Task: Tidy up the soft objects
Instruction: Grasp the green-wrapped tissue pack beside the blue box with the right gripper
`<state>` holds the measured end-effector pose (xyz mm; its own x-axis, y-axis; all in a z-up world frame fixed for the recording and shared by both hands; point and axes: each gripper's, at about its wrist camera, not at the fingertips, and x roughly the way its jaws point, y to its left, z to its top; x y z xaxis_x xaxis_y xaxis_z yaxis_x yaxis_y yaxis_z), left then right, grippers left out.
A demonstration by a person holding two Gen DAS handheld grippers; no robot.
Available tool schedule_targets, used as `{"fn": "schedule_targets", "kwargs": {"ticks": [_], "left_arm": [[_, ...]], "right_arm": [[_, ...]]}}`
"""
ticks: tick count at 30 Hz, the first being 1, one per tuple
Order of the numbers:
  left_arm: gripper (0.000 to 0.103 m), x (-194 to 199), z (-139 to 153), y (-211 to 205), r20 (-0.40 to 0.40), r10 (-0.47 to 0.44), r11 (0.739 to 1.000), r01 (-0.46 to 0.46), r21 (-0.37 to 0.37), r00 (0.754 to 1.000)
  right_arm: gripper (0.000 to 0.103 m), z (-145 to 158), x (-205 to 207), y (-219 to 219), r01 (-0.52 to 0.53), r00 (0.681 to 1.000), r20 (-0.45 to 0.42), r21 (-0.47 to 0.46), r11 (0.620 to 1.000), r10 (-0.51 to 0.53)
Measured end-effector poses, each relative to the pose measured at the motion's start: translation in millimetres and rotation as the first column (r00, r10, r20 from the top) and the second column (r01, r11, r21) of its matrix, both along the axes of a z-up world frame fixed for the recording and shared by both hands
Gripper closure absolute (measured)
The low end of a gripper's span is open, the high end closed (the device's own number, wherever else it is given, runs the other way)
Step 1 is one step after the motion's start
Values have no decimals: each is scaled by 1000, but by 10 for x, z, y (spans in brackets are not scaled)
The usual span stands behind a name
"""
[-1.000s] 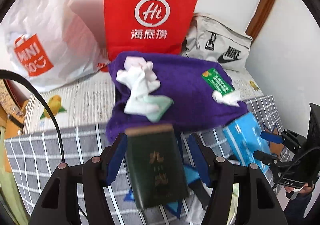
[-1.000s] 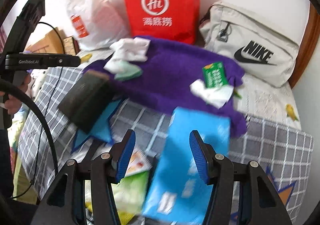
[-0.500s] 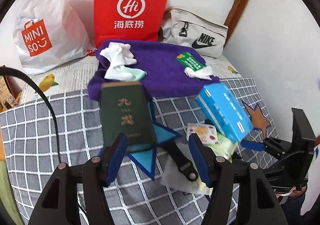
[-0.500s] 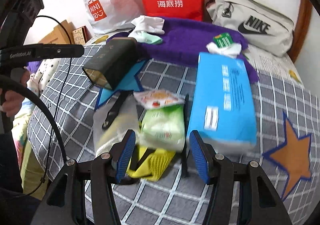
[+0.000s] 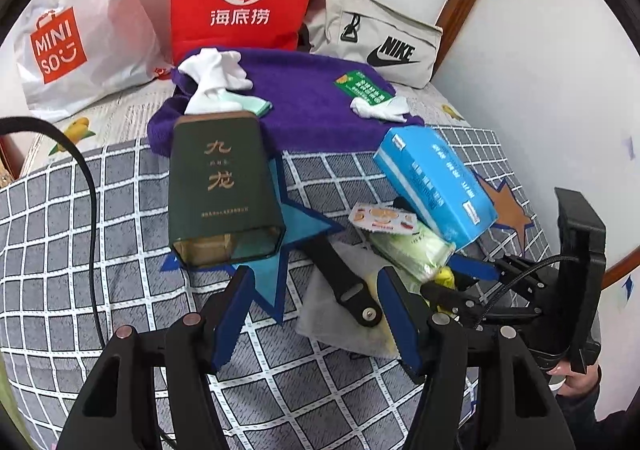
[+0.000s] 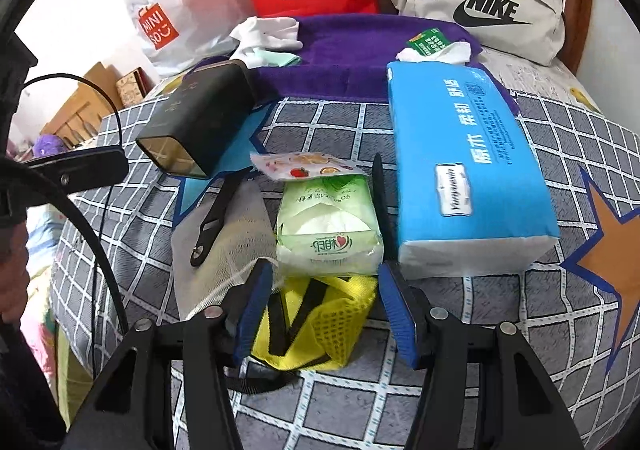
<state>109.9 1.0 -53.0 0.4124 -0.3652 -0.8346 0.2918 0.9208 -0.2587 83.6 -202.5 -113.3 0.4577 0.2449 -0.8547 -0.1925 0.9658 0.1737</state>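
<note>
Dark green box [image 5: 224, 190] lying open-ended on checked bedspread [image 5: 80, 250]; blue tissue pack [image 6: 468, 174] right of it, green tissue pack [image 6: 330, 226] between; left gripper [image 5: 316, 314], right gripper [image 6: 324, 302] both spread, empty

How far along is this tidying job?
Nothing looks sorted yet. Both the left gripper and right gripper are open and empty. Left to do: the blue tissue pack, green tissue pack and yellow mesh bag lie jumbled on the bedspread.

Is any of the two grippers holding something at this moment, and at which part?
Nothing is held. The left gripper and the right gripper are both open, with nothing clamped between their fingers.
</note>
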Motion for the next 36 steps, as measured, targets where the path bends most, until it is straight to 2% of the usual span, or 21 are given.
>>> {"fn": "schedule_targets", "kwargs": {"ticks": [5,11,16,19,23,27,29,32,33,36], "left_arm": [[42,3,-85,40,-17,12,1000,-12,-9,1000],[41,27,-126,63,-22,15,1000,-16,-22,1000],[41,43,-146,83,-24,12,999,-13,-33,1000],[41,58,-168,87,-29,10,999,-11,-36,1000],[41,64,-165,113,-25,11,999,-13,-51,1000],[41,72,-173,137,-30,13,998,-15,-62,999],[41,76,-179,140,-31,14,998,-16,-60,999],[41,86,-189,162,-34,19,998,-21,-63,999],[42,89,-194,170,-34,19,998,-21,-63,999],[41,78,-214,192,-36,26,998,-28,-54,999]], "right_arm": [[53,11,-21,20,9,999,39,-6,1000,-9],[53,106,-39,97,-61,997,39,-3,998,61],[52,186,-21,116,-59,997,50,-32,998,61],[48,237,50,186,-71,995,66,-47,996,74],[46,160,239,303,-75,995,50,-138,988,83],[45,2,365,357,-89,996,-15,-179,980,87],[44,-36,377,424,-104,995,-14,-217,971,104],[44,-89,417,438,-105,994,-27,-218,970,101],[49,-88,422,437,-107,994,-26,-216,971,104],[52,-46,427,390,-100,995,-13,-175,980,99]]}}
